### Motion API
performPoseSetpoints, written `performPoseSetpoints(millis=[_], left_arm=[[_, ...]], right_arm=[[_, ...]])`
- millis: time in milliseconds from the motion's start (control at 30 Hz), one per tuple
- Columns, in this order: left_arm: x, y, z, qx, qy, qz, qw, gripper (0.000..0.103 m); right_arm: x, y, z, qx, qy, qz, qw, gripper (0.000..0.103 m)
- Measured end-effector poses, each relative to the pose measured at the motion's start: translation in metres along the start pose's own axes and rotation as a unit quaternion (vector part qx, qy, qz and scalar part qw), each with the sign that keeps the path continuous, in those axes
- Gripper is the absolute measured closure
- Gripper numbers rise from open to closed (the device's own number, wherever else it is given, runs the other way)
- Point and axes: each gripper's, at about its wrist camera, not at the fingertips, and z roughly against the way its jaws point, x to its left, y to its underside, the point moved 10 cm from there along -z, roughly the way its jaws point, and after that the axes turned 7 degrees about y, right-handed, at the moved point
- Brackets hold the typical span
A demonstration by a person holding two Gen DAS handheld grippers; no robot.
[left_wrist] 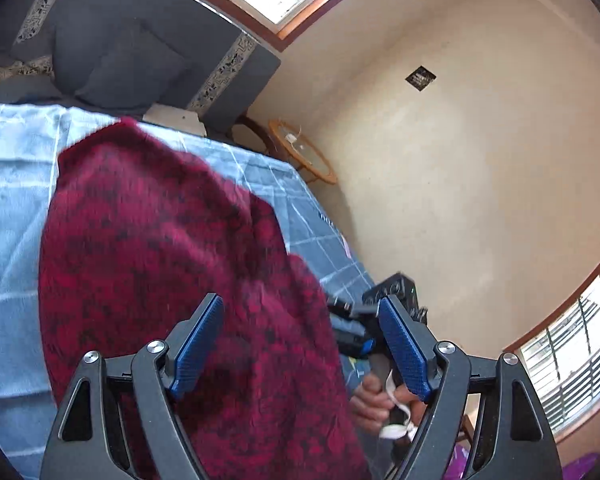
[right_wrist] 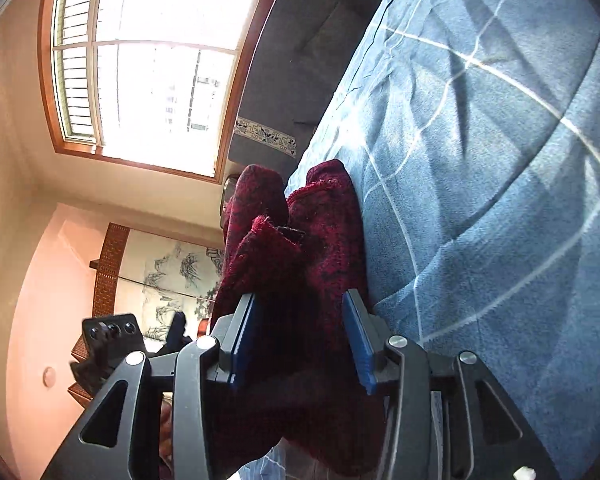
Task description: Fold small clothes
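A dark red knitted garment (left_wrist: 172, 264) lies spread on the blue checked bedcover (left_wrist: 16, 208). My left gripper (left_wrist: 300, 302) is open wide just above the garment's near part, and its blue pads (left_wrist: 198, 344) press on nothing. In the right wrist view the same garment (right_wrist: 320, 232) is bunched against the bedcover (right_wrist: 500, 200), with a loose corner sticking up. My right gripper (right_wrist: 299, 298) stands partly open with the red cloth lying between its jaws, and the pads (right_wrist: 360, 344) do not squeeze it. The right gripper's body (left_wrist: 396, 292) and the hand (left_wrist: 374, 400) holding it show beside the bed's edge.
Dark grey cushions (left_wrist: 140, 52) with patterned bands stand at the far end of the bed. A round wooden glass-topped table (left_wrist: 304, 152) sits by the cream wall. Bright windows (right_wrist: 148, 64) fill one side. The left gripper's black body (right_wrist: 112, 332) shows low in the right wrist view.
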Motion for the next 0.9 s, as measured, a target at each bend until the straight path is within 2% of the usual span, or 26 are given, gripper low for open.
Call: performPoseSetpoints(millis=[67, 100, 133, 167, 200, 233, 267, 367, 500, 567, 600, 633, 733, 800, 900], left_arm=[[0.0, 0.036, -0.01, 0.016, 0.033, 0.011, 0.9993, 0.024], [-0.003, 0.05, -0.017, 0.02, 0.046, 0.01, 0.9987, 0.024], [-0.007, 0.065, -0.025, 0.024, 0.051, 0.002, 0.9984, 0.024], [-0.01, 0.077, -0.034, 0.028, 0.05, -0.011, 0.9983, 0.024], [-0.011, 0.088, -0.044, 0.037, 0.044, -0.024, 0.9981, 0.024], [-0.011, 0.098, -0.055, 0.051, 0.038, -0.032, 0.9975, 0.024], [-0.011, 0.107, -0.065, 0.065, 0.036, -0.035, 0.9966, 0.024], [-0.015, 0.113, -0.077, 0.067, 0.024, -0.065, 0.9953, 0.024], [-0.012, 0.108, -0.066, 0.057, 0.032, -0.045, 0.9968, 0.024], [-0.014, 0.105, -0.058, 0.043, 0.029, -0.037, 0.998, 0.024], [-0.015, 0.102, -0.049, 0.03, 0.027, -0.038, 0.9984, 0.024], [-0.016, 0.099, -0.039, 0.014, 0.024, -0.043, 0.9987, 0.024], [-0.016, 0.089, -0.01, -0.038, 0.006, -0.05, 0.998, 0.024], [-0.011, 0.083, 0.004, -0.067, 0.001, -0.042, 0.9969, 0.024], [0.0, 0.085, 0.011, -0.069, 0.003, -0.027, 0.9972, 0.023]], right_arm=[[-0.003, -0.005, 0.024, -0.008, -0.012, -0.01, 1.0, 0.052], [0.001, -0.004, 0.022, -0.005, -0.021, -0.016, 1.0, 0.046], [0.004, -0.002, 0.024, 0.0, -0.026, -0.018, 0.999, 0.045], [0.009, -0.001, 0.026, 0.004, -0.026, -0.014, 1.0, 0.045], [0.017, 0.0, 0.024, 0.007, -0.023, -0.006, 1.0, 0.041], [0.025, -0.001, 0.019, 0.008, -0.015, 0.003, 1.0, 0.033], [0.03, -0.003, 0.015, 0.007, -0.003, 0.011, 1.0, 0.031], [0.043, -0.01, -0.001, 0.012, 0.028, 0.038, 0.999, 0.031], [0.043, -0.018, -0.029, 0.037, 0.094, 0.067, 0.993, 0.031], [0.043, -0.021, -0.041, 0.039, 0.119, 0.084, 0.989, 0.042], [0.042, -0.021, -0.047, 0.044, 0.131, 0.089, 0.986, 0.076], [0.039, -0.022, -0.055, 0.052, 0.143, 0.09, 0.984, 0.09], [0.055, -0.023, -0.06, 0.046, 0.145, 0.107, 0.983, 0.09], [0.081, -0.027, -0.049, 0.027, 0.111, 0.113, 0.987, 0.09], [0.102, -0.02, -0.005, -0.017, 0.085, 0.128, 0.988, 0.091]])
